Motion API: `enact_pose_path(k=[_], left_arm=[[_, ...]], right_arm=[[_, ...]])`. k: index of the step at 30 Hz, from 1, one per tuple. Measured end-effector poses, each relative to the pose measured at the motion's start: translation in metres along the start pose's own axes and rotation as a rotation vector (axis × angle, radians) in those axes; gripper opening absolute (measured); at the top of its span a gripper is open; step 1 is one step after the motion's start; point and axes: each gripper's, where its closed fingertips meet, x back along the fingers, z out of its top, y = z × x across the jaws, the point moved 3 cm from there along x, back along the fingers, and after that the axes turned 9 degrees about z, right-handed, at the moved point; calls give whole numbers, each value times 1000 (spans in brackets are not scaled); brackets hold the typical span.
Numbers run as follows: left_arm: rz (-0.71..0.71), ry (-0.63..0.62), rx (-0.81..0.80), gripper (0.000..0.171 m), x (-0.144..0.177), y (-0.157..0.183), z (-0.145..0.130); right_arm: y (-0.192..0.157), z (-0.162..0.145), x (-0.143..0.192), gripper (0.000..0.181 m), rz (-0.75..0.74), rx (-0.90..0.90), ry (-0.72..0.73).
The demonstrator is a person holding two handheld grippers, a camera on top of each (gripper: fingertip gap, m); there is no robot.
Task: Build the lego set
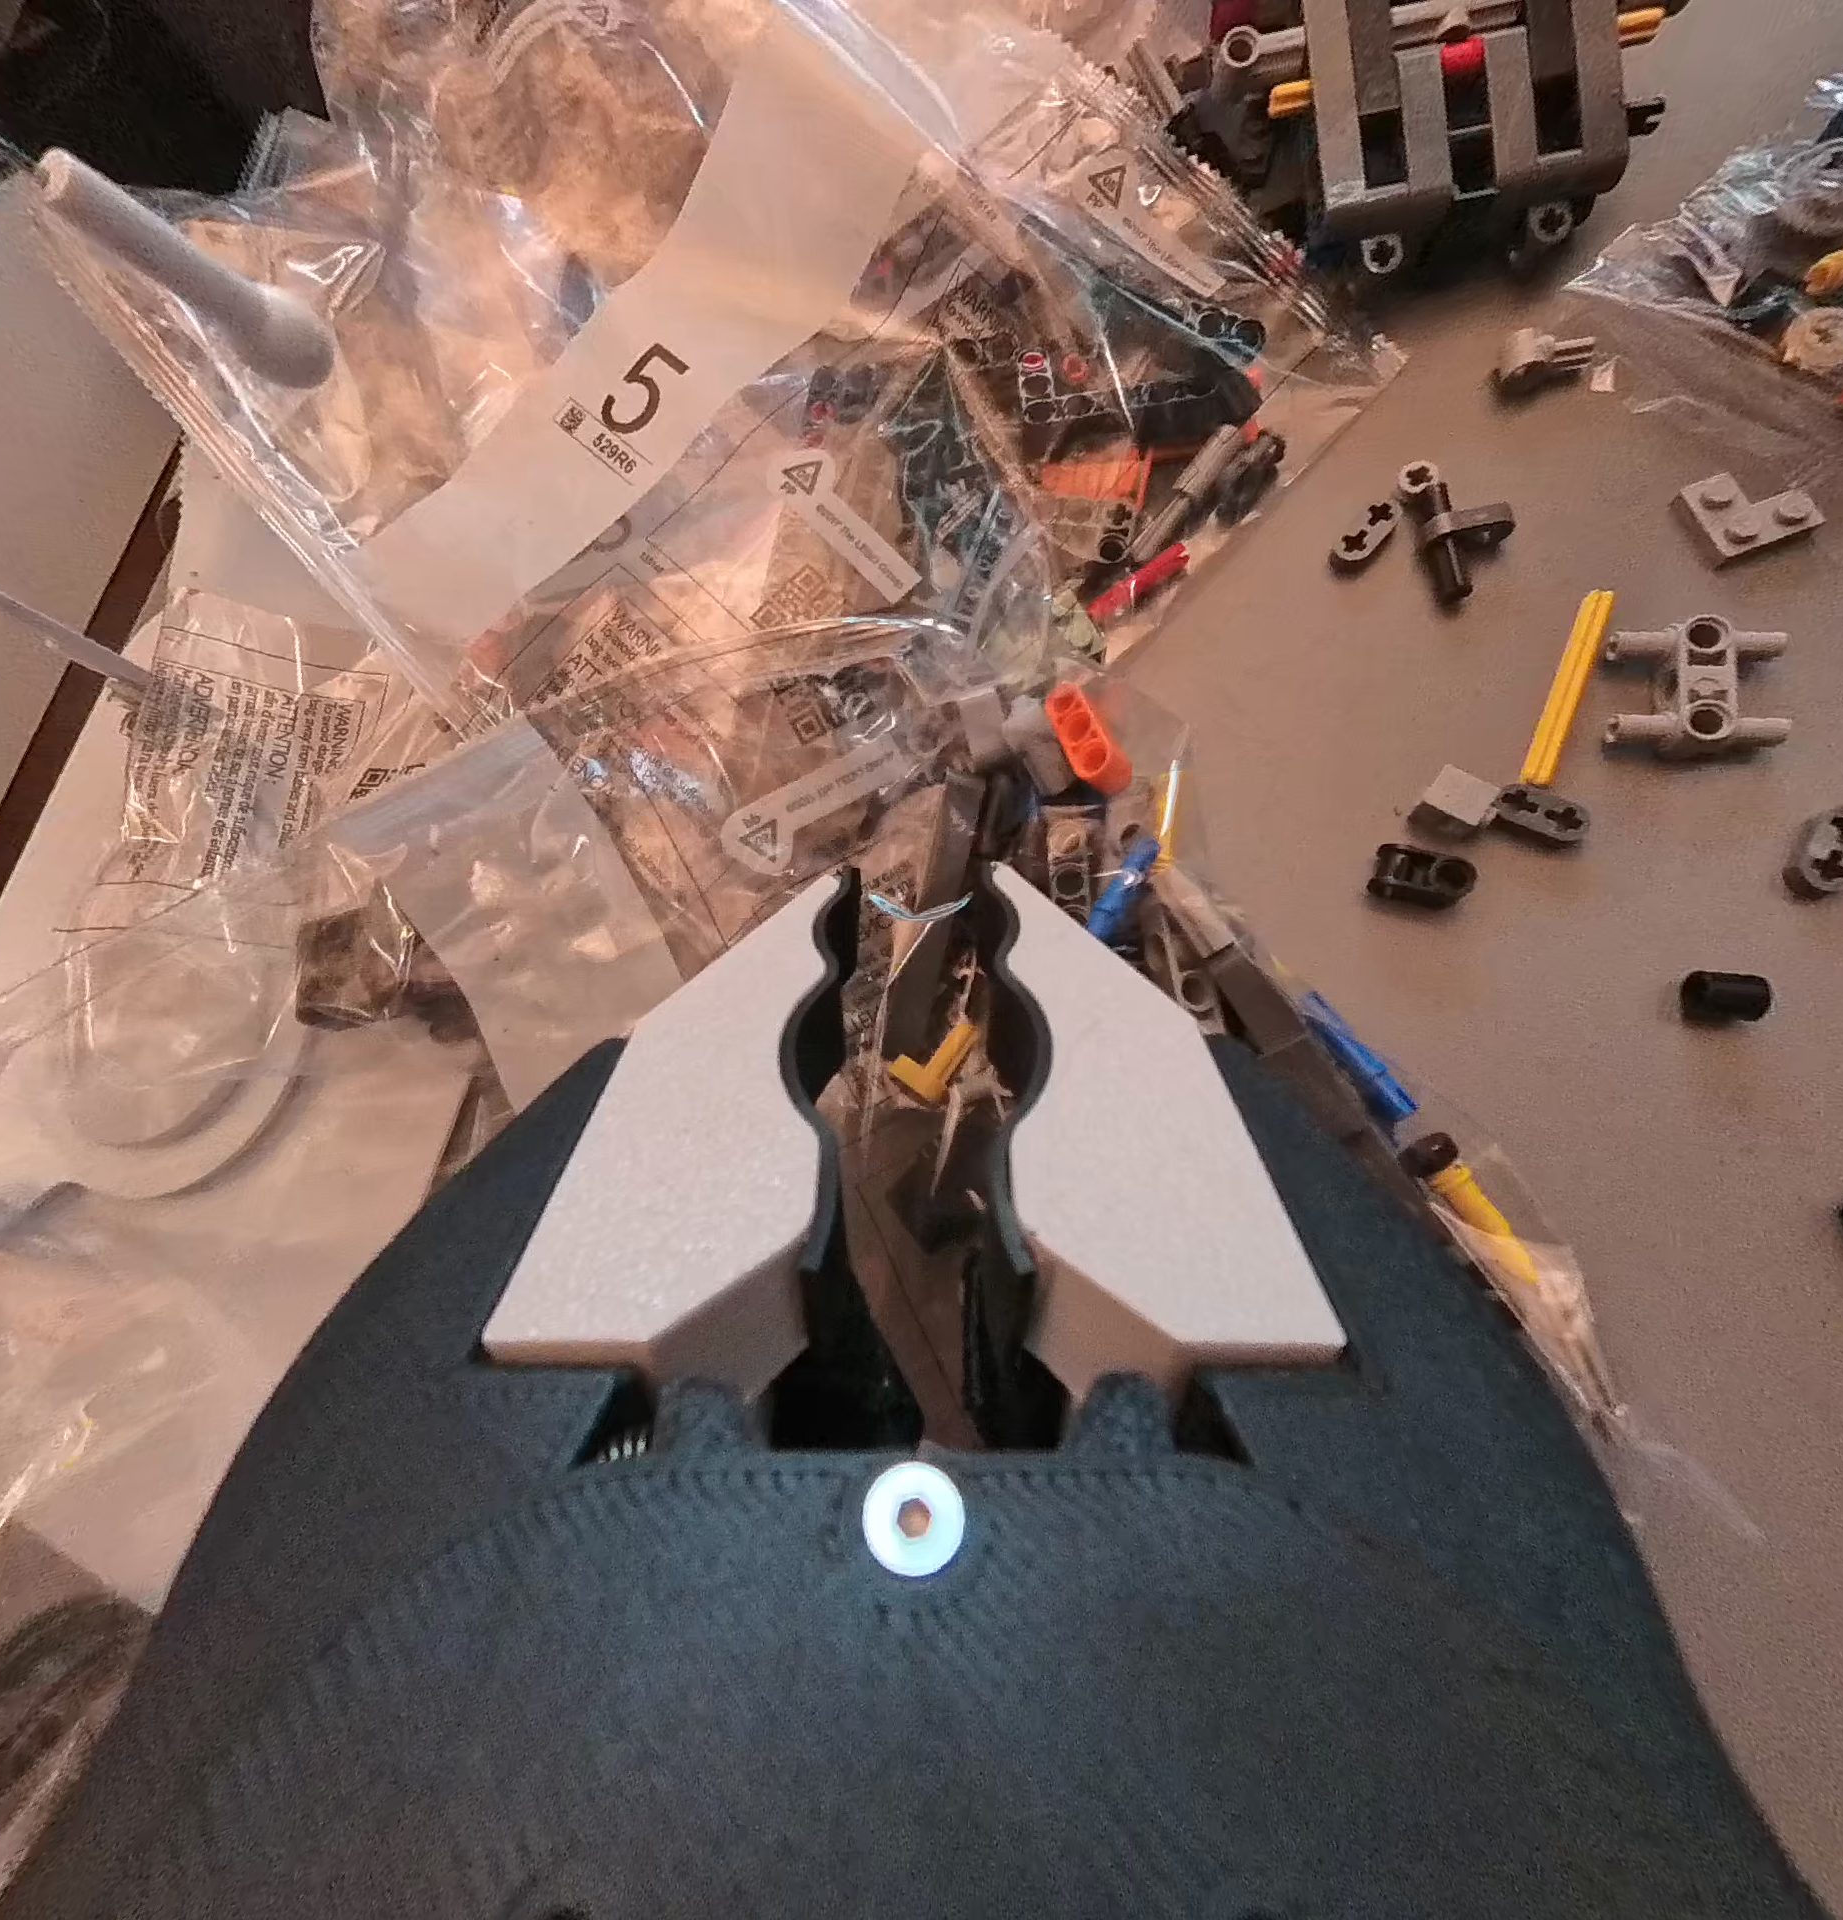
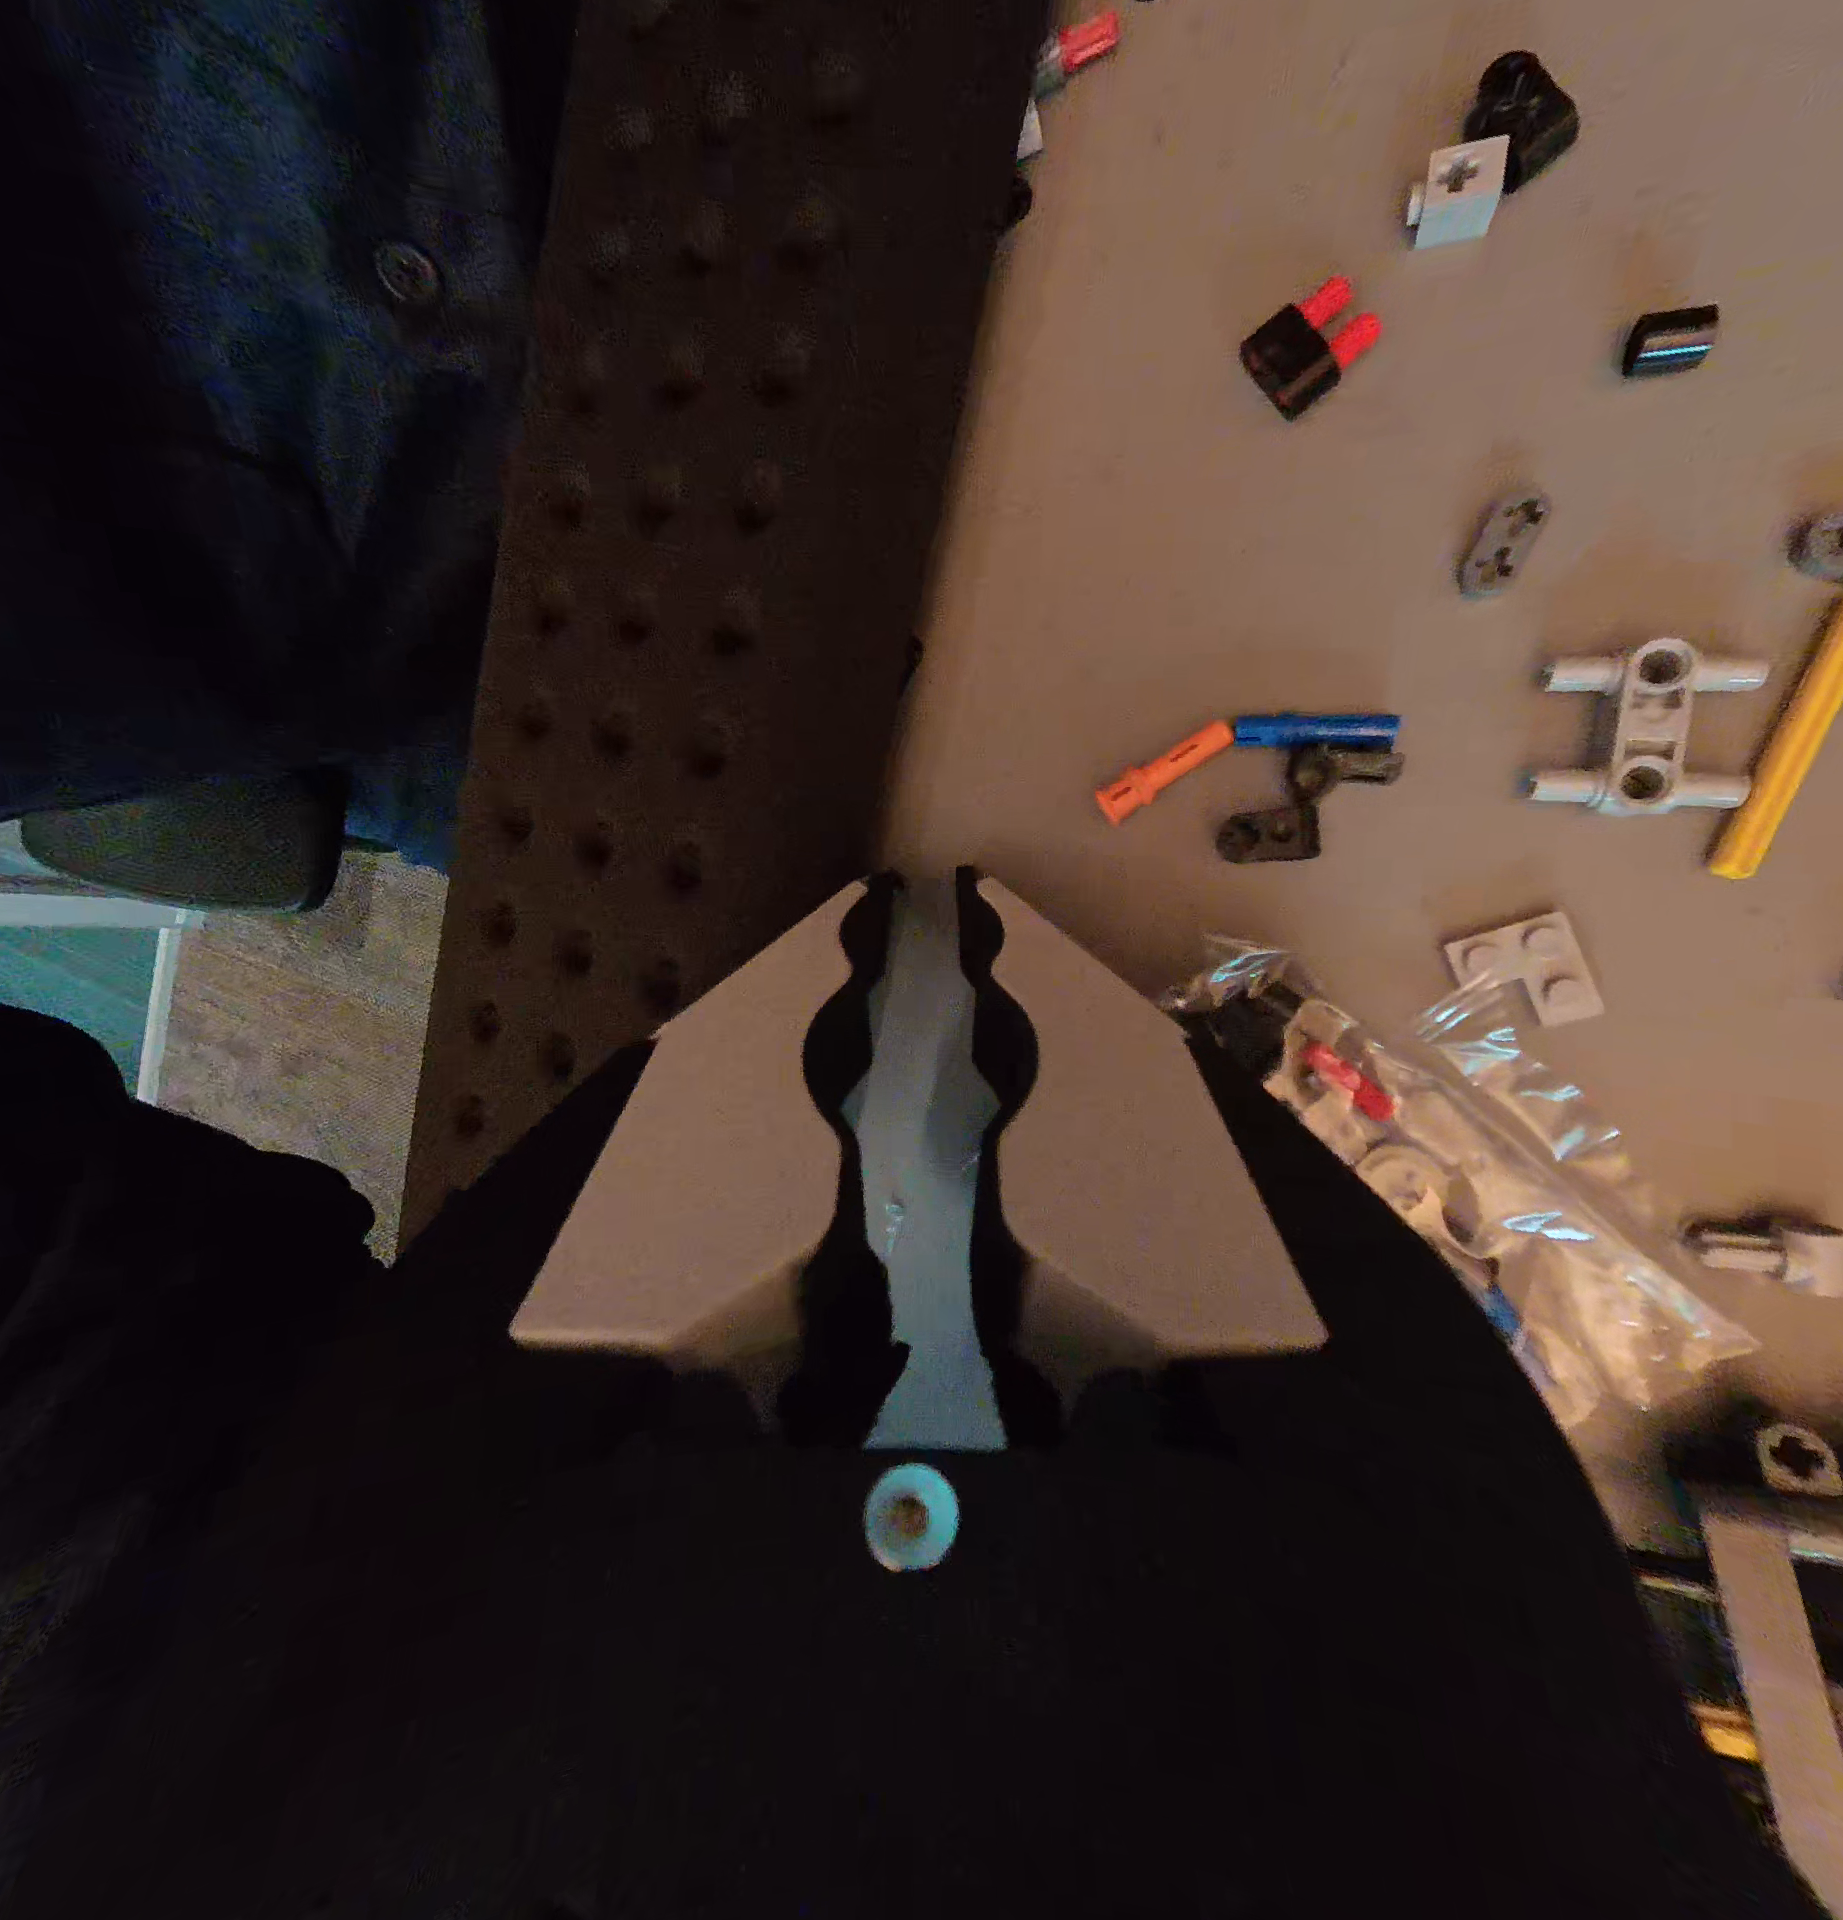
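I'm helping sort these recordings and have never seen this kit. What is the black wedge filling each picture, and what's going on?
The wedge is a hand-held claw with a camera looking along its two fingers; a person carries one in each hand. In the left view, the left claw has closed on a clear plastic bag of building pieces, with more bags piled behind. To the right, loose pieces lie on the table, among them a yellow rod, and a half-built grey model stands at the back. In the right view, the right claw is nearly closed on a pale strip; I cannot tell what it is.
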Motion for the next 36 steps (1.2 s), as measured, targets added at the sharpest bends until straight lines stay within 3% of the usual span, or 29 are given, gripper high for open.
enact_pose_path(k=[4,10,15,19,36], left_arm=[[-2,2,4,20,-1,0,0],[-3,3,7,20,-1,0,0],[-3,3,7,20,-1,0,1],[-4,3,8,20,-1,0,1],[-7,4,10,20,-2,1,1]], right_arm=[[-1,2,-5,0,9,21,-24],[-1,3,-7,0,11,19,-33],[12,5,3,0,-95,33,-20],[2,2,7,24,-26,10,22],[-1,-3,2,11,21,-77,-13]])
